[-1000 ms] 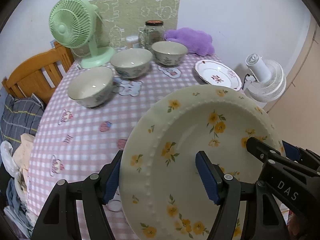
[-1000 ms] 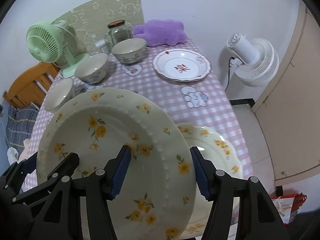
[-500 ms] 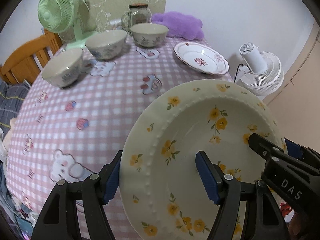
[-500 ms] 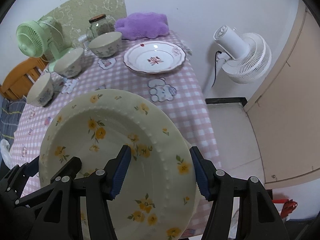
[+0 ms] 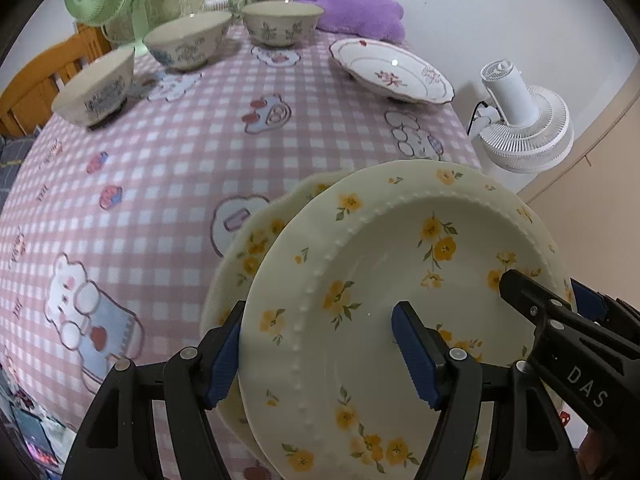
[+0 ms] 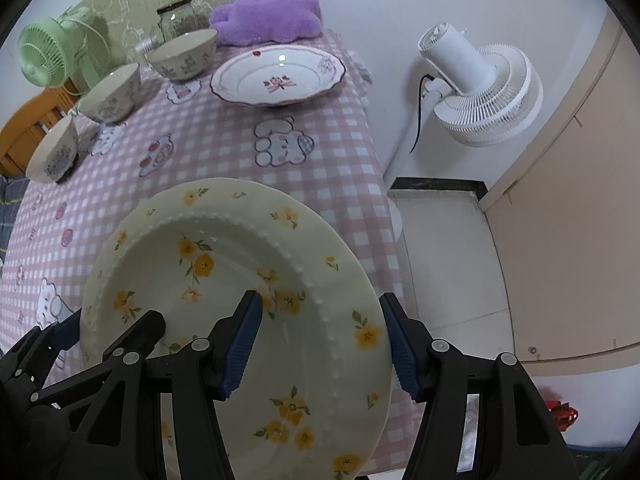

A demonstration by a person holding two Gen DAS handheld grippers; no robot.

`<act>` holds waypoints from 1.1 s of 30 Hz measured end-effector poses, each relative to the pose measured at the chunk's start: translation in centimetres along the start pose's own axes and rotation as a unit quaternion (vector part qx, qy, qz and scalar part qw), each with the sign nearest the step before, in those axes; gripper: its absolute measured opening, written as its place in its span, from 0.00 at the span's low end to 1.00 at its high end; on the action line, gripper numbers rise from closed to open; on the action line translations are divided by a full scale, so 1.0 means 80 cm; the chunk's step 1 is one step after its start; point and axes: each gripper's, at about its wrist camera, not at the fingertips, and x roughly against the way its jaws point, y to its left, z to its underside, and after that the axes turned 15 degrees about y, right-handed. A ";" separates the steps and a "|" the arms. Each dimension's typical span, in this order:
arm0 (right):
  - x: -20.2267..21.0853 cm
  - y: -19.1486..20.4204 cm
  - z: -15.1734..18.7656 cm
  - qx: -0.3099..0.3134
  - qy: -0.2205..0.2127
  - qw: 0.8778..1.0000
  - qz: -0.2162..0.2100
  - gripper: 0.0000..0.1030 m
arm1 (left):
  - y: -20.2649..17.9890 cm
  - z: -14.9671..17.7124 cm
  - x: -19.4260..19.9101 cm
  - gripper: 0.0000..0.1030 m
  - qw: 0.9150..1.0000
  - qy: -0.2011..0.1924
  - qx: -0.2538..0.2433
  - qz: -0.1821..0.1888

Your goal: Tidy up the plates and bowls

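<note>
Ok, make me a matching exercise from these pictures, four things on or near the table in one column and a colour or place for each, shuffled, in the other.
Things:
1. yellow-flower plate
2. red-pattern plate
3. plush cushion
4. white fan

Descriptions:
A. purple, at the table's far end
B. off the table, beside its edge
C. gripped at opposite rims by both claws
D. resting alone on the checked cloth

Pairs: 1-C, 2-D, 3-A, 4-B

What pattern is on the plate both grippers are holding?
Small yellow flowers with green leaves on cream plate, with a beaded ring; clearest in the right wrist view.
</note>
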 end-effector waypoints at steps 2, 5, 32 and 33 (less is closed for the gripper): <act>-0.005 -0.002 0.000 0.004 0.005 1.000 0.002 0.62 | -0.002 0.000 -0.005 0.70 1.000 0.003 0.003 0.000; -0.011 -0.006 -0.001 0.007 0.010 1.000 0.002 0.62 | -0.007 0.001 -0.010 0.70 1.000 0.005 0.002 -0.003; -0.025 -0.017 -0.001 0.008 0.022 1.000 0.004 0.62 | -0.032 -0.001 -0.022 0.79 0.998 -0.001 -0.029 -0.060; -0.024 -0.018 0.000 0.010 0.021 1.000 0.005 0.62 | -0.032 -0.001 -0.023 0.79 0.998 -0.002 -0.031 -0.063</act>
